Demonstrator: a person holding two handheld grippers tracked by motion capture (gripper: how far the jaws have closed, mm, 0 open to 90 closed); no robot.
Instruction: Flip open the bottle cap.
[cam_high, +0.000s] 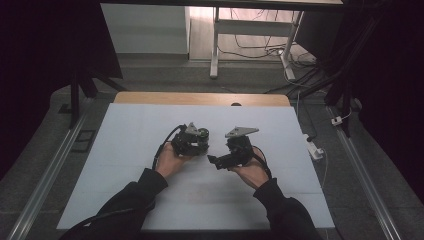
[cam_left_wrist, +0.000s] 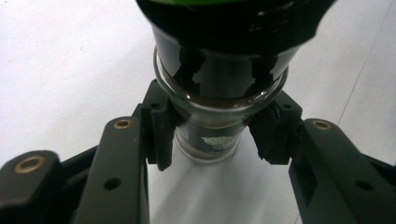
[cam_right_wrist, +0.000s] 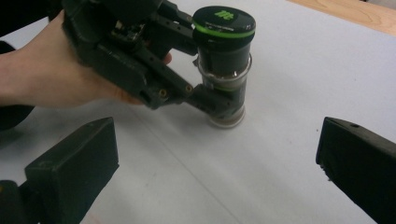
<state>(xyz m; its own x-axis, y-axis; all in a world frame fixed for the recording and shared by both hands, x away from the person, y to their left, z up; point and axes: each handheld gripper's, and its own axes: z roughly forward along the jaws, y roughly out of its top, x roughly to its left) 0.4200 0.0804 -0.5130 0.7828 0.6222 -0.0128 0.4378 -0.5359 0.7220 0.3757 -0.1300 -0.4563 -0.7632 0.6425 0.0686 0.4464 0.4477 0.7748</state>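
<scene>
Glass jar (cam_right_wrist: 224, 70) upright, cap up, pinched by left hand-held gripper (cam_right_wrist: 212, 100); right hand-held gripper (cam_right_wrist: 217, 163) spread.

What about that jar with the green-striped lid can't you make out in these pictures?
- Contents of the jar: unclear in both gripper views, the glass is dark and reflective.
- Lid: top cut off by the upper edge in the left gripper view.
- Label: blurred in the left gripper view.
- Jar in the high view: too small, crowded by the left gripper.

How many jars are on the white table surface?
1. The jar, with a black lid with a green ring, stands upright near the table's middle, clamped at its lower part by the left gripper.
</scene>
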